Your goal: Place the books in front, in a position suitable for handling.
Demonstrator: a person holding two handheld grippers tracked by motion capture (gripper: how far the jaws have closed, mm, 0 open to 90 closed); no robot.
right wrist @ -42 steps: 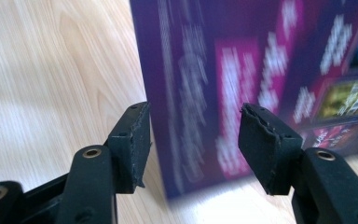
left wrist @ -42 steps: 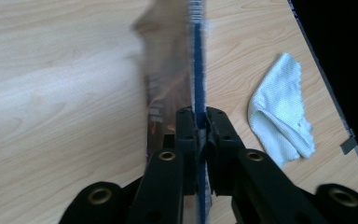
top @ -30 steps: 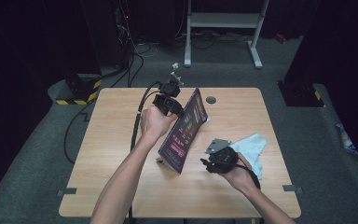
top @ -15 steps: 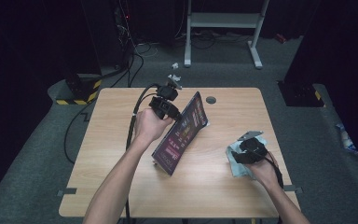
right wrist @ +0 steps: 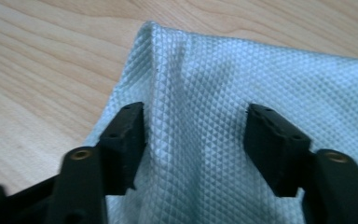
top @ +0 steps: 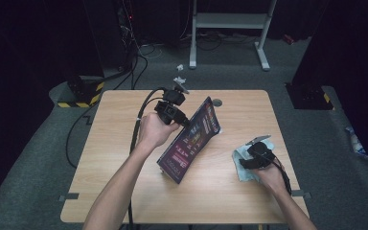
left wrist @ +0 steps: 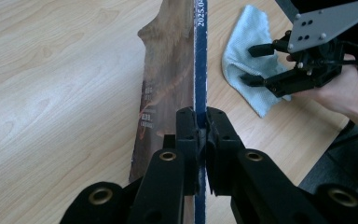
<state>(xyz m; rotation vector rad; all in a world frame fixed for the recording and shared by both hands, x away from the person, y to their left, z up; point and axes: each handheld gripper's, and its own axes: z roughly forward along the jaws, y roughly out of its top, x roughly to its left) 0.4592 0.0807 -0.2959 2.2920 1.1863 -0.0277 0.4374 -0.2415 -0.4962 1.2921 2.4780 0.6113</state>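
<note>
A dark-covered magazine (top: 191,139) stands on its lower edge in the middle of the table, and my left gripper (top: 184,120) is shut on its upper edge. In the left gripper view the jaws pinch the thin blue spine (left wrist: 198,56) at the left gripper (left wrist: 198,126). A light blue quilted cloth (top: 242,163) lies near the table's right edge. My right gripper (top: 248,160) sits low over it with jaws apart. They have just been closing slightly. In the right gripper view a raised fold of the cloth (right wrist: 205,70) lies between the jaws of the right gripper (right wrist: 196,126), the pads clear of it.
The wooden table (top: 124,191) has a round cable port (top: 217,102) near its far edge. A thick black cable (top: 136,129) trails from the left gripper off the table. Behind the table stand a white frame (top: 230,21) and dark equipment.
My right hand has moved right, from beside the magazine to the blue cloth, and come down onto it. The left gripper keeps hold of the magazine in about the same place.
</note>
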